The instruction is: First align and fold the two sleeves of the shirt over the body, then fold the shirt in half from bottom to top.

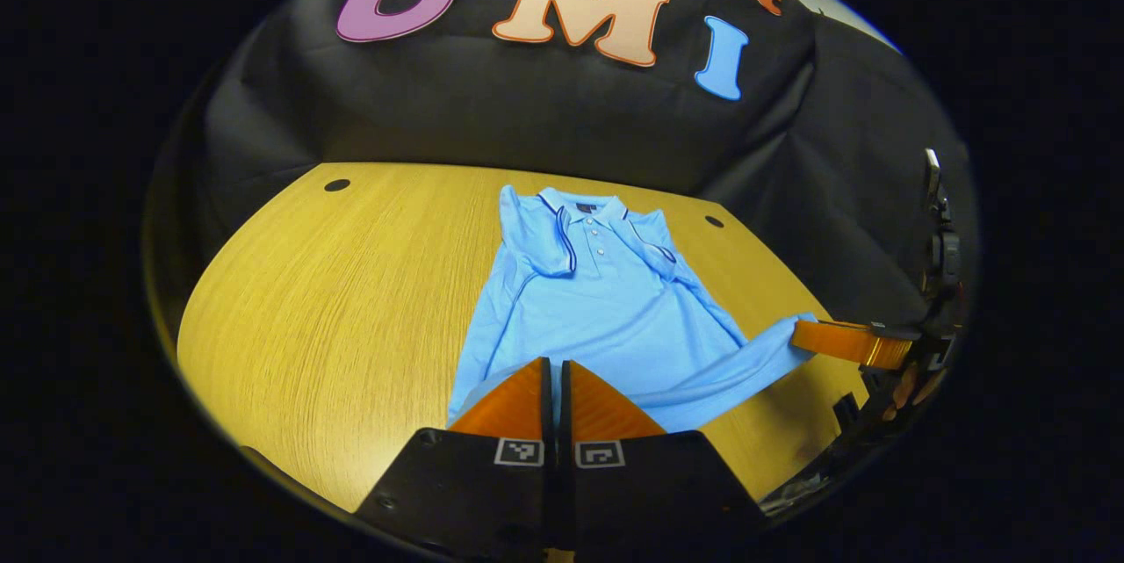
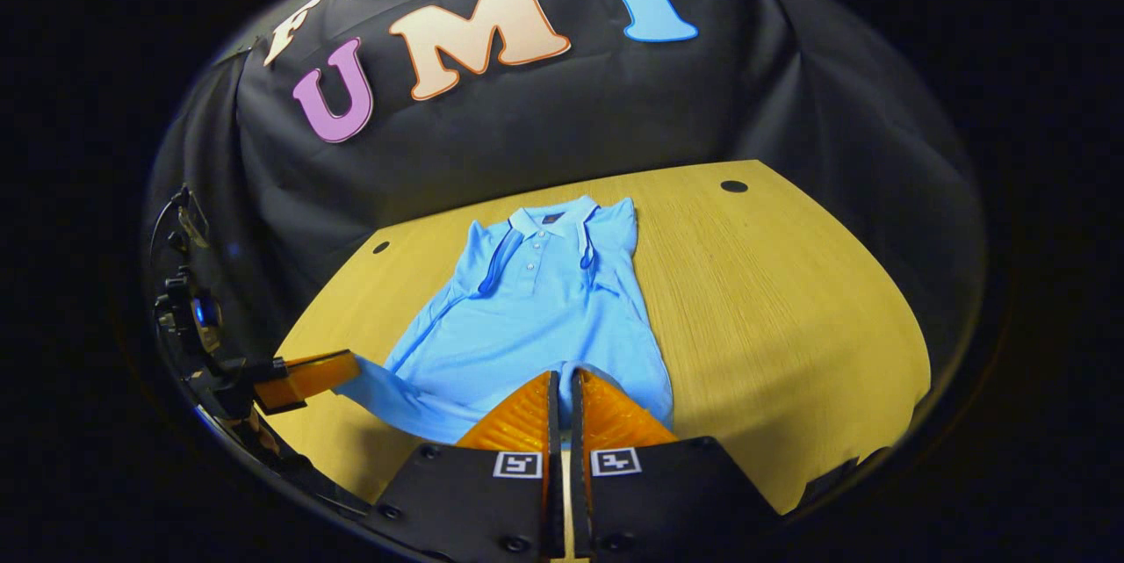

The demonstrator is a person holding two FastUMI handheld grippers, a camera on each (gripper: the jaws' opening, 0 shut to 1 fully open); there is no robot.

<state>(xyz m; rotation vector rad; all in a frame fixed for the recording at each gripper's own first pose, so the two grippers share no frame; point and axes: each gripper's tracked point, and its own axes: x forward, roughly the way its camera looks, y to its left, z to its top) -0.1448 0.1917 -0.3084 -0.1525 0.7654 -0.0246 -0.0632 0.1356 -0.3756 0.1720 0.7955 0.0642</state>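
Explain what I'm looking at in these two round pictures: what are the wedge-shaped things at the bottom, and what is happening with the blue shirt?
There is no robot arm here. A person holds a two-finger gripper in each hand, and a fisheye camera rides on each one. The left gripper view looks along the left gripper, and the right gripper view looks along the right gripper; the wedges are their fingers. Each view also catches the other gripper off to one side. A blue polo shirt lies on a wooden table, with both sleeves folded over the body. Each gripper is shut on a bottom corner of the shirt, seemingly ready for the bottom-to-top fold.
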